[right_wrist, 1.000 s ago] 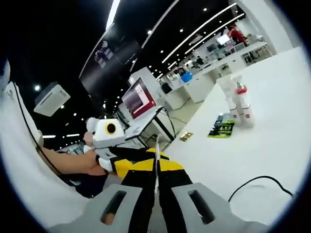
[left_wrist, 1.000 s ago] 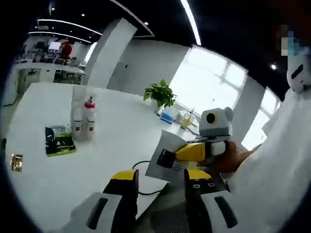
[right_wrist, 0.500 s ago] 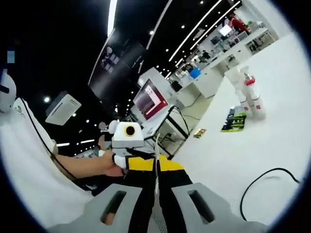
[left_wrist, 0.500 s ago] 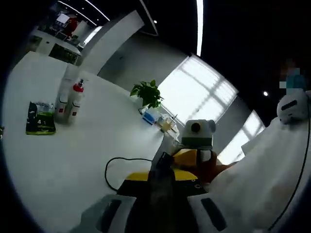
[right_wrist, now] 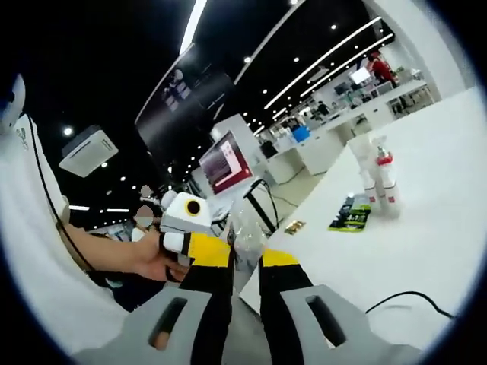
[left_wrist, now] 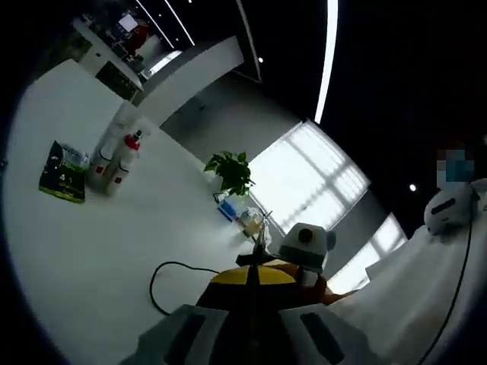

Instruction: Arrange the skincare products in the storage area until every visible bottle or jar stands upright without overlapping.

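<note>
Two upright bottles, a tall pale one [left_wrist: 106, 146] and a white one with a red cap [left_wrist: 124, 160], stand far off on the white table [left_wrist: 114, 236], beside a flat green-black sachet [left_wrist: 62, 172]. In the right gripper view the bottles [right_wrist: 380, 184] and sachet [right_wrist: 350, 212] lie at the right. My left gripper [left_wrist: 253, 277] is shut on a thin white sheet [left_wrist: 257, 255], seen edge-on. My right gripper [right_wrist: 243, 258] is open, its jaws apart around the pale sheet [right_wrist: 245, 225]. A hand holds the left gripper [right_wrist: 199, 245] just beyond it. The right gripper [left_wrist: 303, 247] sits right behind the sheet.
A black cable [left_wrist: 162, 278] loops on the table near me. A potted plant [left_wrist: 230, 170] and small items [left_wrist: 240, 214] stand at the far edge. A small gold packet [right_wrist: 294, 226] lies near the sachet. A person's white sleeve [left_wrist: 426, 296] is at the right.
My left gripper shut onto the sheet that the right gripper held. The right gripper's jaws then opened. Both views tilted with the hands; the bottles and the sachet stayed put.
</note>
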`<state>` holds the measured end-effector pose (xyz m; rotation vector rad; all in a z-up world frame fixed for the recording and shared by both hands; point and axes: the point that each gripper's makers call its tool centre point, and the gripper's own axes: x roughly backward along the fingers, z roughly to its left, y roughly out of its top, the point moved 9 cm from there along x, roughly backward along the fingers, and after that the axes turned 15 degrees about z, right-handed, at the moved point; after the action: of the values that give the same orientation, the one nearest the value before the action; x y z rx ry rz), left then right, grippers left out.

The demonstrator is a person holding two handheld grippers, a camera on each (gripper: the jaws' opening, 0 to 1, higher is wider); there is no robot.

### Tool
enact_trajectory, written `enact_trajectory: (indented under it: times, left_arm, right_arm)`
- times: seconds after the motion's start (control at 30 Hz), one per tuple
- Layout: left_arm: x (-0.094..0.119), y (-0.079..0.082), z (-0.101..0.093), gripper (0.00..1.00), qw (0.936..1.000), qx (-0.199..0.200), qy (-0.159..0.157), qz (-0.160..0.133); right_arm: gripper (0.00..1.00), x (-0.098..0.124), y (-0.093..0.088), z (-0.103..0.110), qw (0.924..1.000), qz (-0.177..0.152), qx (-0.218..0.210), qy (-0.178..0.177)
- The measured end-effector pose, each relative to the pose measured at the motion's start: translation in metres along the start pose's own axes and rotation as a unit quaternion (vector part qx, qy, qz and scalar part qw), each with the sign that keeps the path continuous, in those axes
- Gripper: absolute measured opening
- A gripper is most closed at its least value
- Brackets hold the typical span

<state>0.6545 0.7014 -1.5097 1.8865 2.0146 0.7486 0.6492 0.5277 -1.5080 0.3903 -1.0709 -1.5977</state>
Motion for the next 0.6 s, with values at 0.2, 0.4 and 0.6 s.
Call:
enact_trajectory:
  times: [0.2, 0.4, 0.6]
  left_arm:
    - [-0.002, -0.008, 0.001, 0.0, 0.9988, 0.037, -0.011, -0.03]
    - [-0.005, -0.014, -0.001, 0.0, 0.998, 0.058, 0.003, -0.023]
    - [-0.004, -0.02, -0.001, 0.0, 0.9972, 0.073, 0.014, -0.006]
  right_arm:
    - [0.1, 0.002, 0.0, 0.0, 0.9997, -0.005, -0.017, 0.014]
    - [0.05, 0.003, 0.001, -0.004, 0.9988, -0.007, -0.044, 0.02]
    - [0.02, 0.002, -0.001, -0.004, 0.9968, 0.009, -0.071, 0.037]
